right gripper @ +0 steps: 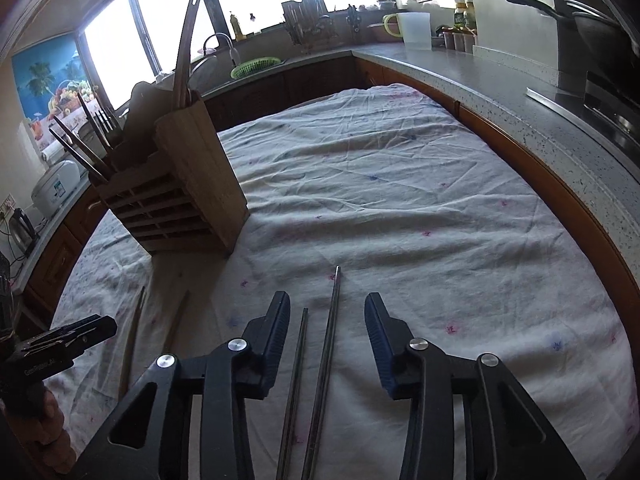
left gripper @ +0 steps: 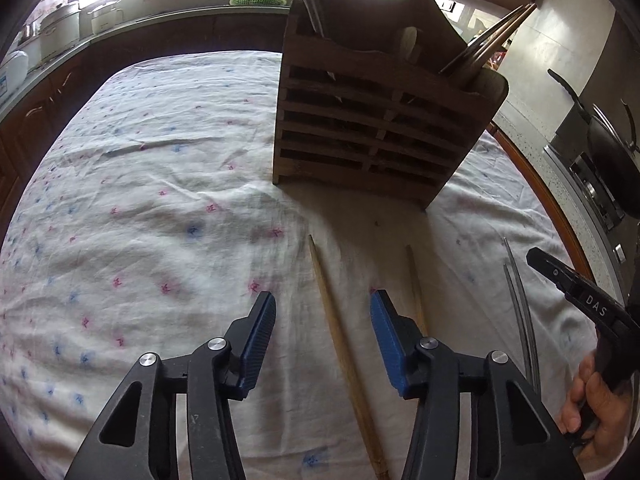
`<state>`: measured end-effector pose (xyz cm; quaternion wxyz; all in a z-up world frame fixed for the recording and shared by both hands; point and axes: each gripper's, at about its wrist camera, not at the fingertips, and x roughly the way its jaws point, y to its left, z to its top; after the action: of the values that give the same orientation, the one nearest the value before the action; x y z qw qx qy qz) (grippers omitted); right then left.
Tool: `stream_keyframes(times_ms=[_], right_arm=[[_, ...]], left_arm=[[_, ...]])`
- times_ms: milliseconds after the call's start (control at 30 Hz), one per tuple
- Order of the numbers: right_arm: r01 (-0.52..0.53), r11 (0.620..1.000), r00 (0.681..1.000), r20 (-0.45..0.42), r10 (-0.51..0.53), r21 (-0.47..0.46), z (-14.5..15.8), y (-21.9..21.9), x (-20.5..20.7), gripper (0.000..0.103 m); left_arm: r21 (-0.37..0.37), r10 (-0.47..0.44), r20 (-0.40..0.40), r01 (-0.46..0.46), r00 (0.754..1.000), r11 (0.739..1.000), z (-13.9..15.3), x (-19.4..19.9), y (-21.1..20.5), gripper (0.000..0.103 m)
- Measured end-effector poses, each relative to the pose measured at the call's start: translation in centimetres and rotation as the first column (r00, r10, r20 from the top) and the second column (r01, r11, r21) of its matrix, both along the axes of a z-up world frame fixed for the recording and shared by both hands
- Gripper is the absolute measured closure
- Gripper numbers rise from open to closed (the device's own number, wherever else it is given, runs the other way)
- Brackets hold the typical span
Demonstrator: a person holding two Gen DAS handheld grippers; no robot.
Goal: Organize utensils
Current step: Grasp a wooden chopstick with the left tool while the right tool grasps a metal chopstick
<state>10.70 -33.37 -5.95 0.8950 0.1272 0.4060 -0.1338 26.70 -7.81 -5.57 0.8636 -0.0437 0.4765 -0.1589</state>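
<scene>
Left gripper [left gripper: 323, 300]: wide, empty, above one wooden chopstick [left gripper: 344, 360].
Right gripper [right gripper: 327, 300]: wide, empty, above two metal chopsticks [right gripper: 326, 360].
Wooden holder [left gripper: 372, 120]: stood mid-table.

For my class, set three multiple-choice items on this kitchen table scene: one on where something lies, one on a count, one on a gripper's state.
1. Where do the metal chopsticks lie?
A. Inside the wooden utensil holder
B. On the cloth between the right gripper's fingers
C. On the counter

2. How many wooden chopsticks lie on the tablecloth?
A. Two
B. Four
C. None

3. What is the left gripper doing?
A. Shut on a chopstick
B. Open above one wooden chopstick
C. Shut and holding nothing

Answers: B, since both metal sticks run up between the blue pads; A, since the left wrist view shows two; B, since its fingers stand apart and grip nothing.
</scene>
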Motion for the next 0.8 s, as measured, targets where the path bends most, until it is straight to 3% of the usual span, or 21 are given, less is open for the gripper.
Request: stream_keyframes(times_ms=[67, 133, 267, 400, 500, 667, 800], right_arm=[[-0.002, 1.0, 1.0, -0.018, 0.002, -0.003, -0.4, -0.2, 0.8, 0.07], [-0.006, 1.0, 0.999, -0.032, 0.005, -0.007, -0.7, -0.4, 1.5, 0.07], [-0.023, 0.999, 0.995, -0.1, 0.02, -0.023, -2.4, -0.1, 2.9, 0.076], [-0.046, 0.992, 0.992, -0.126, 0.031, -0.12, -2.6, 1.1, 3.3, 0.087], [-0.06, 0.989, 0.99, -0.132, 0.042, -0.133, -2.6, 1.3, 3.4, 0.096], [-0.044, 0.993, 0.993, -0.112, 0.032, -0.107, -2.2, 0.9, 3.0, 0.098], [-0.027, 0.998, 0.999, -0.048, 0.024, -0.064, -0.5, 0.8, 1.9, 0.099]], left_arm=[[0.012, -0.003, -0.013, 0.003, 1.0, 1.0, -0.5, 0.7, -0.5, 0.058], [0.026, -0.012, -0.031, 0.012, 0.999, 1.0, -1.2, 1.5, -1.0, 0.072], [0.076, -0.019, -0.003, 0.019, 1.0, 0.997, -1.5, 1.9, -2.0, 0.081], [0.088, -0.021, 0.014, 0.02, 1.0, 0.996, -1.9, 2.1, -2.3, 0.095], [0.063, -0.019, 0.011, 0.018, 1.0, 0.998, -1.9, 2.1, -2.0, 0.096], [0.029, -0.024, 0.002, 0.024, 1.0, 0.999, -1.8, 1.9, -1.1, 0.099], [-0.018, -0.02, 0.014, 0.02, 1.0, 1.0, -0.9, 1.0, 0.1, 0.099]])
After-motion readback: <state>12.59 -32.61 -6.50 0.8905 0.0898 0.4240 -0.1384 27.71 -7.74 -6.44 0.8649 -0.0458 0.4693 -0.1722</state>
